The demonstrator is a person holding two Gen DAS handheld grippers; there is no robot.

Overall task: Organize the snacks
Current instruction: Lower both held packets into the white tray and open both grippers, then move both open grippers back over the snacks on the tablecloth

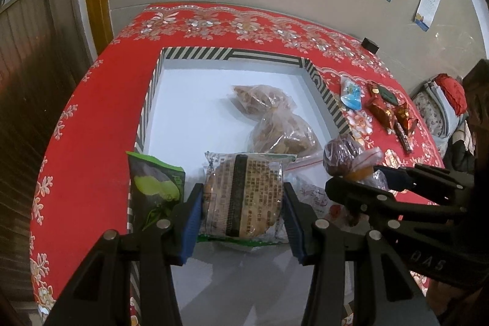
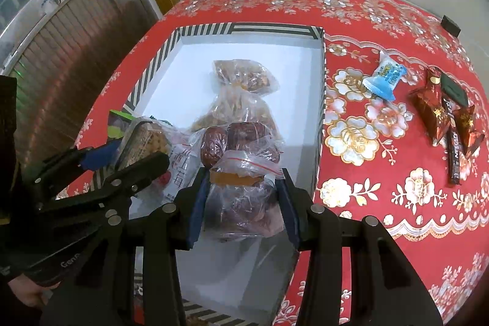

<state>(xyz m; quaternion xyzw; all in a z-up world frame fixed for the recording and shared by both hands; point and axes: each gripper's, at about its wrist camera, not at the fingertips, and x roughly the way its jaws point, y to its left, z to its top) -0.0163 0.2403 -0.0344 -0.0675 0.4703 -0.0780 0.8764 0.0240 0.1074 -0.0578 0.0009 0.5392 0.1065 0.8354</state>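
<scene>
A white-floored box with a black-and-white striped rim (image 1: 232,54) (image 2: 244,28) sits on the red tablecloth. My left gripper (image 1: 243,217) is shut on a round cookie in a clear printed wrapper (image 1: 244,197), held over the box's near end. My right gripper (image 2: 243,203) is shut on a clear bag of red dates (image 2: 241,173), also over the box; it shows in the left wrist view (image 1: 345,156). Two clear bags of brown snacks (image 1: 269,115) (image 2: 241,87) lie in the box. A green packet (image 1: 154,191) stands at its left wall.
Right of the box on the cloth lie a blue-and-white packet (image 2: 383,77) (image 1: 351,93), red foil candies (image 2: 431,109) (image 1: 388,109) and a dark bar (image 2: 452,152). A small black block (image 2: 450,25) sits at the far edge. A wall is behind the table.
</scene>
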